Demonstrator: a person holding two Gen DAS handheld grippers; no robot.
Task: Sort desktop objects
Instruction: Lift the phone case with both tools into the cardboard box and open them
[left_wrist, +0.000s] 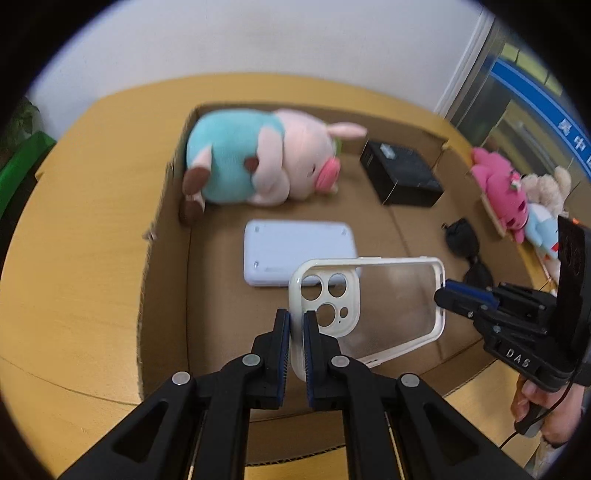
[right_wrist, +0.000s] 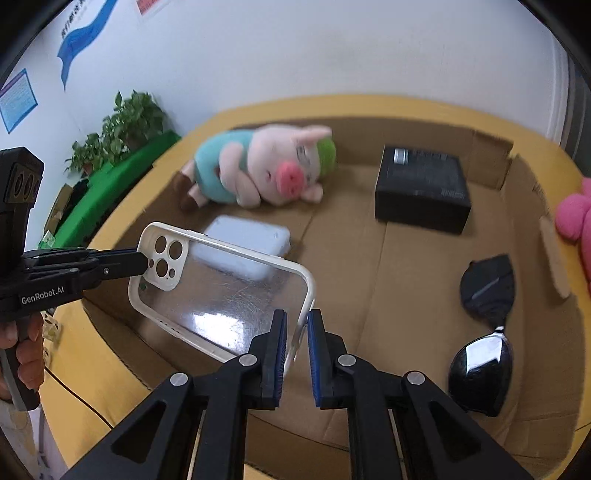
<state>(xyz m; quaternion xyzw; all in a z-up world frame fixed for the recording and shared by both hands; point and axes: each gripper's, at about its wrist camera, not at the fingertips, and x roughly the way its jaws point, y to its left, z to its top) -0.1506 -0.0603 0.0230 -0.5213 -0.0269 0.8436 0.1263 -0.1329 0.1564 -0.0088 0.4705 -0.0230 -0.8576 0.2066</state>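
A clear phone case (left_wrist: 384, 295) with a cream rim is held in the air over the cardboard tray (left_wrist: 221, 350). My left gripper (left_wrist: 297, 321) is shut on the case's camera end. My right gripper (right_wrist: 297, 325) is shut on the opposite end of the case (right_wrist: 229, 291). The right gripper also shows in the left wrist view (left_wrist: 443, 291), and the left gripper in the right wrist view (right_wrist: 144, 264). In the tray lie a plush pig (left_wrist: 258, 158), a white power bank (left_wrist: 295, 251), a black box (left_wrist: 402, 173) and black sunglasses (right_wrist: 484, 332).
The tray sits on a yellow wooden table (left_wrist: 81, 221). Pink and beige plush toys (left_wrist: 509, 192) lie outside the tray on the right. A green bench and potted plants (right_wrist: 122, 125) stand by the wall at the left.
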